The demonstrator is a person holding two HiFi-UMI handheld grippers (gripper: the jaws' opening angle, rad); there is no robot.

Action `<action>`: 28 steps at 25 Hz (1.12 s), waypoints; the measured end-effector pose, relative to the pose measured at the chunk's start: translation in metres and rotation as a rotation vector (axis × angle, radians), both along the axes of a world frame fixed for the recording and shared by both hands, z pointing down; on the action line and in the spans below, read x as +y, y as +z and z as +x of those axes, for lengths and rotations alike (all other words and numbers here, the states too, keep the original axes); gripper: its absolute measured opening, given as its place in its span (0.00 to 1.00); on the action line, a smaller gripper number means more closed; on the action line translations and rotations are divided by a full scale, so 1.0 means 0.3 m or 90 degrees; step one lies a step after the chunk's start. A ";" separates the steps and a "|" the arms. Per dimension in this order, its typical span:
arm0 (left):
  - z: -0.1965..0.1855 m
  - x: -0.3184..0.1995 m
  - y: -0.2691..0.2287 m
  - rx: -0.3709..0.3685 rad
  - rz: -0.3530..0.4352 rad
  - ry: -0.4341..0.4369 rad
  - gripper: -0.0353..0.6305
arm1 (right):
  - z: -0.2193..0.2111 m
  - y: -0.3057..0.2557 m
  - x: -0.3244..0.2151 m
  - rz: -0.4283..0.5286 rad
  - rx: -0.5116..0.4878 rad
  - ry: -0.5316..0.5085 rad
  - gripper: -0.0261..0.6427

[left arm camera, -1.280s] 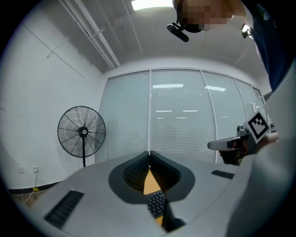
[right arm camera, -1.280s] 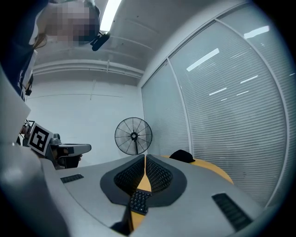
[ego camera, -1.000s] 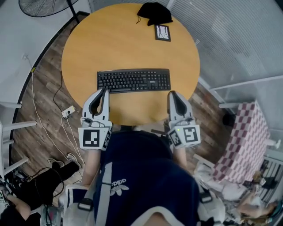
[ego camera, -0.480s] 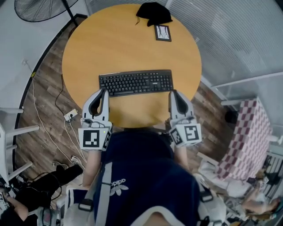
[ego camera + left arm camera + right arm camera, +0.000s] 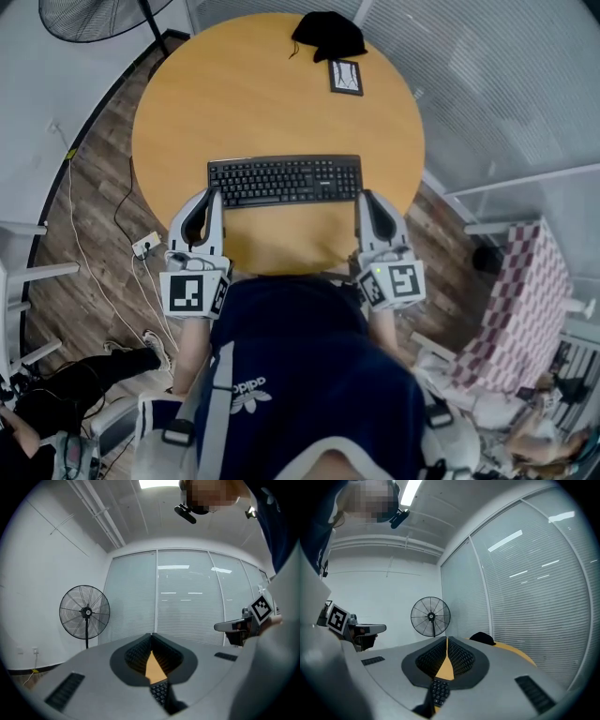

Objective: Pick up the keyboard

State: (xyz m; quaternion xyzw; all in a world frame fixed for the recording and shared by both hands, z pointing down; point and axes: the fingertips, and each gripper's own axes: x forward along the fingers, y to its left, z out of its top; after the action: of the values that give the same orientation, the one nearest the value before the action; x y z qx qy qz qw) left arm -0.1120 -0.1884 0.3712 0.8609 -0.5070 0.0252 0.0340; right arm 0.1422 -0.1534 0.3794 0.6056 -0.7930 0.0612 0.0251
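Since each gripper view shows the jaw tips meeting, left tool (image 5: 151, 634) and right tool (image 5: 446, 639) are both closed, with nothing clamped in either. Through the teardrop gap behind the tips only a sliver shows: orange counter (image 5: 244, 94), plus a few black keys of the keyboard (image 5: 284, 180) low in the gap.

Head view: the keyboard lies flat on the round counter, toward the near side, long edge across. Left tool nose is at its near-left corner and right tool nose at its near-right corner. Touching or just beside, can't tell; the tool bodies cover the contact points from above.

Hands are hidden under the tools and marker cubes. The person's dark blue shirt (image 5: 309, 375) covers the counter's near edge.

At the far side of the counter sits a black cloth lump (image 5: 328, 30), shape not readable. A small dark-framed card (image 5: 345, 77) lies just beside it, print too small to make out.

Off the counter, a pedestal fan (image 5: 94, 14) is cut off by the top edge in head view but shows whole in both gripper views. Cables (image 5: 94, 262) run across the wood floor at left. A red-and-white checked cloth (image 5: 525, 300) is at right. The bottom-left and bottom-right corners hold clutter, too small and cropped to identify.
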 end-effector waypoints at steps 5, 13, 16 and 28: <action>-0.020 -0.027 -0.016 0.013 -0.006 -0.042 0.07 | 0.036 -0.024 -0.023 0.003 0.004 -0.010 0.06; -0.061 -0.063 0.019 0.013 -0.028 -0.092 0.07 | 0.087 0.015 -0.079 -0.024 0.015 -0.012 0.06; -0.063 -0.080 0.037 0.006 -0.034 -0.097 0.07 | 0.086 0.025 -0.094 -0.028 0.020 -0.017 0.06; -0.027 -0.152 0.088 -0.013 -0.073 -0.060 0.14 | 0.144 0.083 -0.161 -0.055 0.010 -0.012 0.06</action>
State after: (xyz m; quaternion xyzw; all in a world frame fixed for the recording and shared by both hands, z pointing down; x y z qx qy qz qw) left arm -0.1202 -0.2340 0.3976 0.8324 -0.5451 0.0612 0.0789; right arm 0.1852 -0.2016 0.4043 0.5968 -0.7952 0.0899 0.0582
